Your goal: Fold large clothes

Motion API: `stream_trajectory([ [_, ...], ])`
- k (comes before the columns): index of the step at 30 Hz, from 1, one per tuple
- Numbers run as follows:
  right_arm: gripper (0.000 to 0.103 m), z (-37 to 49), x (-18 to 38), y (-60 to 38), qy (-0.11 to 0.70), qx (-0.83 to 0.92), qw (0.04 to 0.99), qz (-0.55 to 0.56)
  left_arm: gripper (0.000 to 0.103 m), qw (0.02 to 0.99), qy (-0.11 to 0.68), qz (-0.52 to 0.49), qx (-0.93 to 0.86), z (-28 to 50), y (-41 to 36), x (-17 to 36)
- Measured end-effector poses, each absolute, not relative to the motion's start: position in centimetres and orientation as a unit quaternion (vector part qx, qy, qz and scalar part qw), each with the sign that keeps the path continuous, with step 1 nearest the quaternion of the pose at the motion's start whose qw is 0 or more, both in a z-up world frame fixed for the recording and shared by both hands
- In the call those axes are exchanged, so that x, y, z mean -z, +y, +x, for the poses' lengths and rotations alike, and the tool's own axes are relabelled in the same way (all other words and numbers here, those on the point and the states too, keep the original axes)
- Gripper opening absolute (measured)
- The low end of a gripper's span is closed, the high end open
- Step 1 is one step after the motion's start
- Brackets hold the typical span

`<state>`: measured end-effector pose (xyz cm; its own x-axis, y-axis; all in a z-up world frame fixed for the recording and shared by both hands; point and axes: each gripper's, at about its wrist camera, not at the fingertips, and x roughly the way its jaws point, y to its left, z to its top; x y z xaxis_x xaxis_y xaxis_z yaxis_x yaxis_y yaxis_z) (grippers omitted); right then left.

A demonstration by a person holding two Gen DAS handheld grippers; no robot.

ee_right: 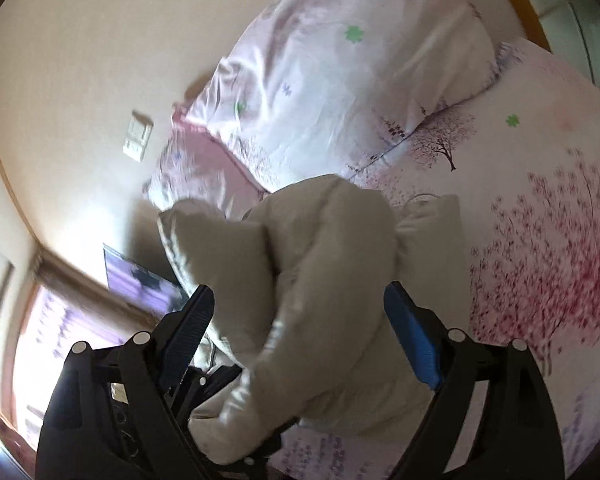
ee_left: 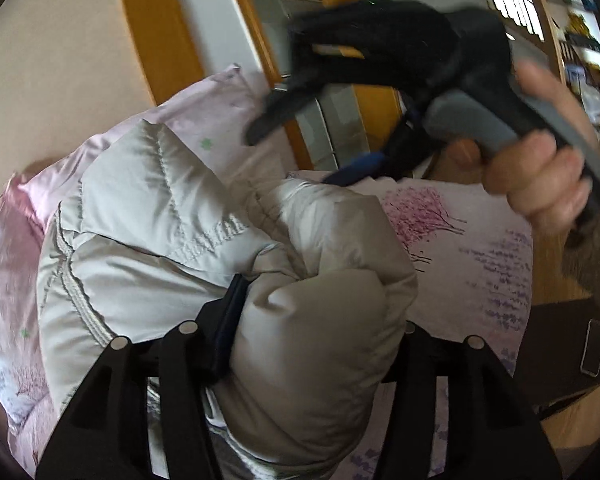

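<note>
A light grey quilted puffer jacket lies bunched on the bed. My left gripper is shut on a thick fold of the jacket; the right finger is hidden by fabric. In the left wrist view my right gripper hovers over the jacket's far side, held by a hand. In the right wrist view the jacket fills the gap between the fingers of the right gripper, whose jaws stand wide apart around the fabric without pinching it.
The bed carries a pink floral sheet and a pale pillow against a cream wall. A wooden door frame stands behind the bed. A dark nightstand with a phone sits at the right.
</note>
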<state>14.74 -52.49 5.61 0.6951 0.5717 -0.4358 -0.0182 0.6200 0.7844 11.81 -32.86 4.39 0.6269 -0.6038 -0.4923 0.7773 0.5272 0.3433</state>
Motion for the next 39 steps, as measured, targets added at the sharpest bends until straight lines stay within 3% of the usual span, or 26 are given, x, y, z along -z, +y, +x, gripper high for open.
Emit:
stream_trajectory([
  [9, 0.091, 15.1, -8.1, -51.2, 0.358, -0.156, 0.867, 0.31, 0.056, 0.833, 0.134, 0.364, 0.395, 10.3, -37.1, -0.6],
  [12, 0.086, 16.1, -8.5, -49.6, 0.378, -0.154, 0.871, 0.272, 0.056, 0.827, 0.135, 0.374, 0.397, 9.7, -38.2, 0.1],
  [15, 0.066, 18.1, -7.1, -48.9, 0.429, -0.131, 0.857, 0.255, 0.057, 0.822, 0.136, 0.382, 0.399, 9.6, -38.4, 0.6],
  [16, 0.043, 18.7, -6.5, -48.9, 0.441, -0.144, 0.845, 0.266, 0.057, 0.821, 0.137, 0.384, 0.399, 9.5, -38.6, 0.7],
  [20, 0.027, 19.2, -6.1, -48.8, 0.445, -0.133, 0.846, 0.261, 0.057, 0.822, 0.143, 0.379, 0.4, 9.0, -38.0, 0.2],
  [26, 0.026, 19.8, -4.7, -49.9, 0.454, -0.109, 0.84, 0.277, 0.056, 0.816, 0.188, 0.316, 0.446, 7.5, -33.0, -4.9],
  [29, 0.026, 19.8, -4.1, -50.3, 0.464, -0.094, 0.84, 0.267, 0.062, 0.819, 0.213, 0.256, 0.467, 8.3, -28.6, -8.8],
  [31, 0.026, 19.9, -3.8, -50.3, 0.468, -0.09, 0.838, 0.266, 0.069, 0.834, 0.228, 0.204, 0.46, 11.0, -25.5, -11.5],
  [39, 0.026, 19.8, -1.5, -51.0, 0.482, -0.065, 0.83, 0.273, 0.07, 0.873, 0.297, 0.057, 0.382, 24.5, -19.4, -14.0],
])
